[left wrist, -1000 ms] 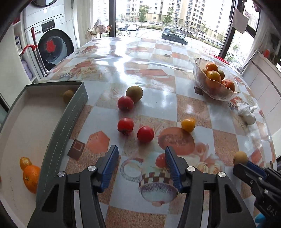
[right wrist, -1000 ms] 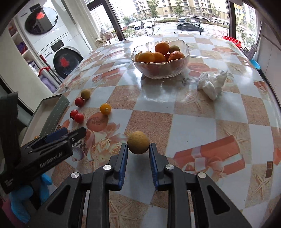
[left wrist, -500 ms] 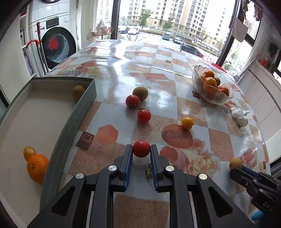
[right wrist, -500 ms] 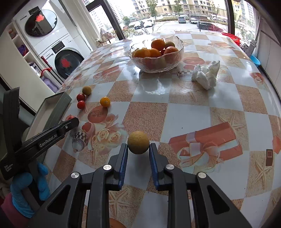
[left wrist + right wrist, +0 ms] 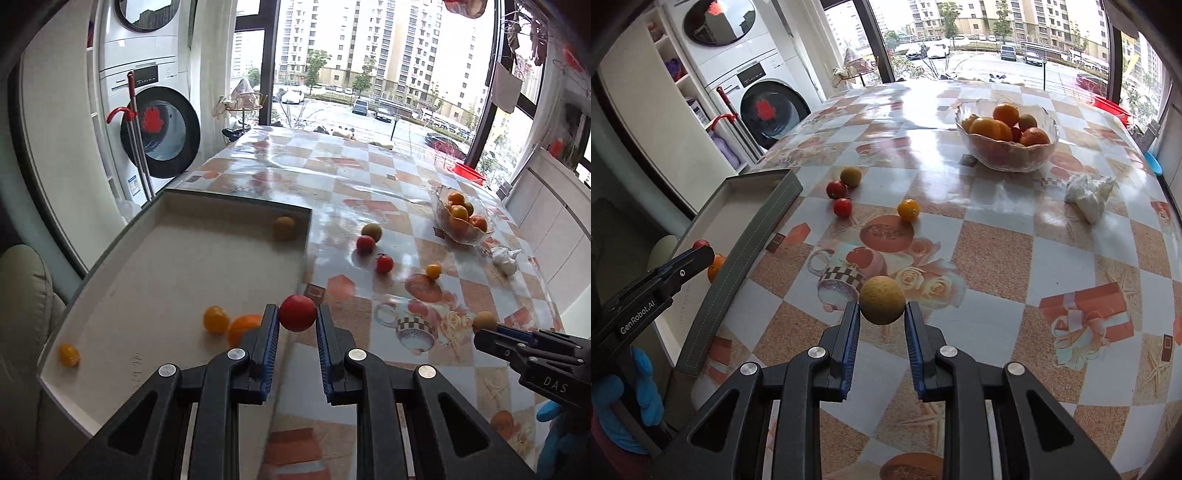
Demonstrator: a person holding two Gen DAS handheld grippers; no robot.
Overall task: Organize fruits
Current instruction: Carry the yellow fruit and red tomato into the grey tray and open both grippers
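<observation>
My left gripper (image 5: 297,320) is shut on a red tomato (image 5: 297,312), held above the right wall of the grey tray (image 5: 155,266). Inside the tray lie an orange (image 5: 242,326), two small yellow fruits (image 5: 215,319) and a brownish fruit (image 5: 283,228) in the far corner. My right gripper (image 5: 881,314) is shut on a yellow-brown round fruit (image 5: 882,300), lifted over the patterned table (image 5: 997,258). Loose on the table are two red tomatoes (image 5: 842,206), a green-brown fruit (image 5: 850,176) and a small orange fruit (image 5: 908,209).
A glass bowl (image 5: 1008,157) full of oranges stands at the far right, with a crumpled white tissue (image 5: 1087,194) beside it. Washing machines (image 5: 155,110) stand past the table's left edge. A blue-gloved hand (image 5: 631,391) carries the left gripper.
My left gripper closed on a red tomato, lifted it and carried it left over the tray's edge. The right gripper rose with the yellow-brown fruit and shifted left.
</observation>
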